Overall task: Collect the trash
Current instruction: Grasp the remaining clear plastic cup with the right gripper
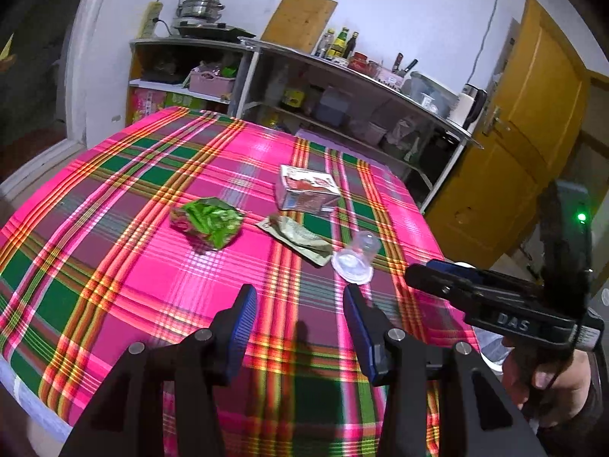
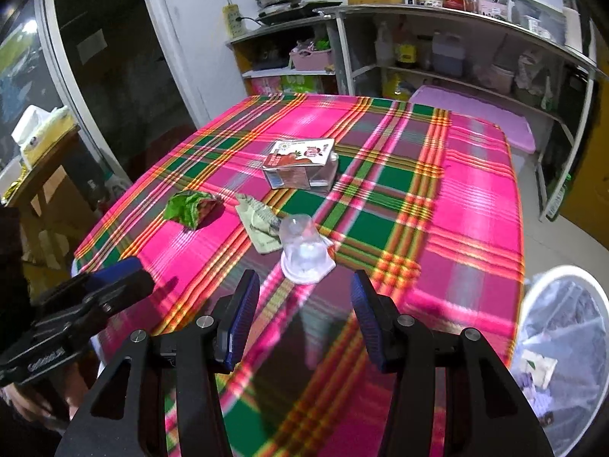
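Note:
On the pink plaid tablecloth [image 1: 114,205] lie a crumpled green wrapper [image 1: 207,222] [image 2: 188,207], a flat beige packet [image 1: 298,238] [image 2: 259,224], a clear plastic cup on its side [image 1: 356,259] [image 2: 304,251] and a small carton with red print [image 1: 308,190] [image 2: 300,163]. My left gripper [image 1: 300,297] is open and empty, short of the packet and cup. My right gripper [image 2: 304,289] is open and empty, just in front of the cup. The right gripper also shows at the right of the left wrist view [image 1: 418,276].
A white bin with a clear liner [image 2: 563,342] holding some trash stands at the table's right side. Metal shelves with bottles and pots [image 2: 456,38] line the far wall. A yellow door [image 1: 514,152] is at the right. A wooden stand with a tissue box [image 2: 42,133] is left.

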A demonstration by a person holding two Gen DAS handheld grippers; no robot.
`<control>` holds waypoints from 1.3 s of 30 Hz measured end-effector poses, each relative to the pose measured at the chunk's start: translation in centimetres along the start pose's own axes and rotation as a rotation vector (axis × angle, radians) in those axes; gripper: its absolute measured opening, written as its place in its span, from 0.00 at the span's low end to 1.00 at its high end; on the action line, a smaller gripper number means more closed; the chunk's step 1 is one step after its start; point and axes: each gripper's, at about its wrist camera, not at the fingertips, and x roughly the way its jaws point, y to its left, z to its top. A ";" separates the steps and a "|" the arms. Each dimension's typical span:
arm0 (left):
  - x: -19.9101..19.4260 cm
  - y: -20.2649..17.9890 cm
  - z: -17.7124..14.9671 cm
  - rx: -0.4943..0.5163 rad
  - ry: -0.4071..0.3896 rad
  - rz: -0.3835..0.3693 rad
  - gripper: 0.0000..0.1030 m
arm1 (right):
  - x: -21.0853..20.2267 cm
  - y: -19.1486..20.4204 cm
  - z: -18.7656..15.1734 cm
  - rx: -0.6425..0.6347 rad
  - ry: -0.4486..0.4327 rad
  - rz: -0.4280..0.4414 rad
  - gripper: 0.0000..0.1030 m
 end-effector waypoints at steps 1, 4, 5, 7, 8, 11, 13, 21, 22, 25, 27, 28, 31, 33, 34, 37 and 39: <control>0.1 0.4 0.1 -0.006 0.001 0.002 0.45 | 0.6 0.1 0.3 -0.001 0.005 -0.002 0.49; 0.4 1.1 0.4 -0.016 0.002 0.004 0.45 | 2.1 0.4 1.1 -0.005 0.014 -0.011 0.49; 0.6 1.3 0.5 -0.019 0.003 0.003 0.45 | 2.6 0.5 1.4 -0.005 0.017 -0.018 0.49; 0.8 1.6 0.6 -0.024 0.005 0.001 0.45 | 3.4 0.5 1.8 -0.008 0.022 -0.027 0.46; 1.0 1.8 0.7 -0.026 0.006 0.000 0.45 | 3.8 0.6 2.0 -0.010 0.026 -0.030 0.45; 1.4 1.8 1.1 -0.027 0.009 -0.006 0.45 | 4.6 0.4 2.3 -0.006 0.033 -0.039 0.36; 1.7 1.8 1.3 -0.025 0.010 -0.010 0.45 | 4.8 0.3 2.2 -0.003 0.035 -0.041 0.29; 3.6 1.1 2.4 -0.025 0.030 -0.024 0.45 | 2.7 -1.1 2.3 0.029 -0.013 -0.025 0.28; 3.9 1.0 2.6 -0.025 0.033 -0.024 0.45 | 2.1 -1.6 2.2 0.039 -0.024 -0.029 0.28; 5.0 0.4 3.1 -0.031 0.048 -0.021 0.50 | 0.5 -2.9 1.9 0.069 -0.050 -0.038 0.28; 5.8 0.0 3.4 -0.037 0.060 -0.026 0.55 | -0.2 -3.6 1.7 0.085 -0.059 -0.044 0.28; 6.3 -0.2 3.6 -0.038 0.065 -0.024 0.55 | -0.6 -4.1 1.6 0.093 -0.064 -0.046 0.28; 7.7 -0.8 3.9 -0.053 0.082 0.001 0.56 | -1.4 -5.1 1.1 0.108 -0.074 -0.047 0.28; 8.7 -1.2 4.1 -0.057 0.090 0.021 0.56 | -1.7 -5.5 0.9 0.116 -0.076 -0.044 0.28; 9.2 -1.4 4.2 -0.056 0.092 0.032 0.56 | -1.8 -5.8 0.8 0.121 -0.078 -0.041 0.28; 10.7 -2.2 4.5 -0.043 0.104 0.069 0.57 | -2.0 -6.5 0.5 0.133 -0.081 -0.034 0.28; 11.9 -2.8 4.6 -0.026 0.117 0.101 0.57 | -2.1 -7.0 0.2 0.144 -0.083 -0.029 0.28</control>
